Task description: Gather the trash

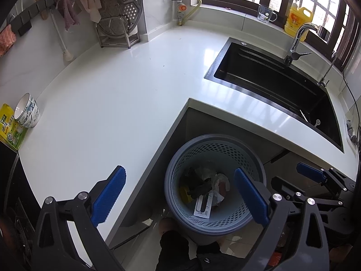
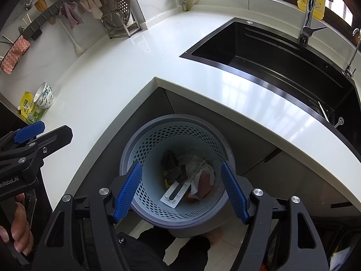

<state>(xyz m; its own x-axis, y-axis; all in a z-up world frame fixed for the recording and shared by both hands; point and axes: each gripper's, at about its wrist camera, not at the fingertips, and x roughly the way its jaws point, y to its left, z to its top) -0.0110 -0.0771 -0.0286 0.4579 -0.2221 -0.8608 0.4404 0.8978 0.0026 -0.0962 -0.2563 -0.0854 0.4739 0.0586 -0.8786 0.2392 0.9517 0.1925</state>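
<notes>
So nearest to us both tongs are spread wide with nothing between the pads: the left gripper hangs over the near edge of the counter and the bin, and the right gripper sits right above the bin's mouth. Just below them is the gray bin on the floor, tucked into the inside corner of the counter, and the trash is already lying in the bottom of it: a white card pack, crumpled paper, some dark scraps, something yellow. Looks to us like a drop has been made, so the thing to do well now is lift both tongs straight up clear of the rim before swinging anywhere, so we don't clip the bin or tip it. Further out the white counter looks pretty bare; only a bowl on a yellow packet at the far left, which we'd guess isn't trash. Beyond that, on the right, the black sink. We'd scan the counter once more before calling it done.
</notes>
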